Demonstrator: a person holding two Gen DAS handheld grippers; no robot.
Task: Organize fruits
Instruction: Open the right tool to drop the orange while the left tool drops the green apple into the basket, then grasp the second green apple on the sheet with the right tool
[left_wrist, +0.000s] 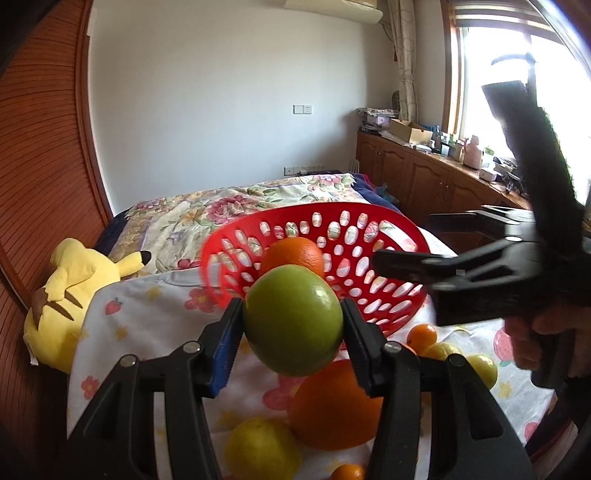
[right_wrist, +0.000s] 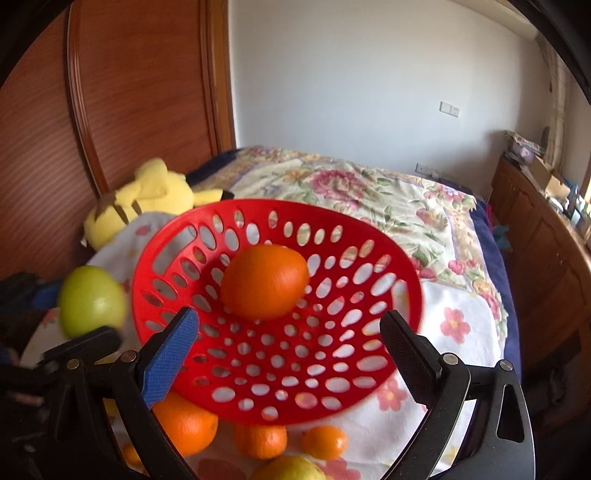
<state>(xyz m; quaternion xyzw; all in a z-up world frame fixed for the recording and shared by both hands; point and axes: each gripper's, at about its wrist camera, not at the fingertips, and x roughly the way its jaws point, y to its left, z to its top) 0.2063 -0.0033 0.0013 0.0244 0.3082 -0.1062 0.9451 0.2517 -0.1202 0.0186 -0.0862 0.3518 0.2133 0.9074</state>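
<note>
My left gripper (left_wrist: 293, 314) is shut on a green apple (left_wrist: 293, 319) and holds it up in front of the red perforated basket (left_wrist: 384, 295). The apple also shows in the right wrist view (right_wrist: 92, 301), left of the basket (right_wrist: 280, 384). One orange (right_wrist: 264, 282) lies in the basket. My right gripper (right_wrist: 288, 336) is open and empty, its fingers over the basket's near rim; it shows in the left wrist view (left_wrist: 391, 260). Loose on the flowered cloth (left_wrist: 155, 314) lie a big orange (left_wrist: 332, 410), lemons (left_wrist: 262, 448) and small oranges (right_wrist: 260, 439).
A yellow plush toy (left_wrist: 66, 295) lies at the left against the wooden headboard. A flowered bedspread (right_wrist: 369, 192) stretches behind the basket. Wooden cabinets (left_wrist: 424, 177) with clutter stand along the window side on the right.
</note>
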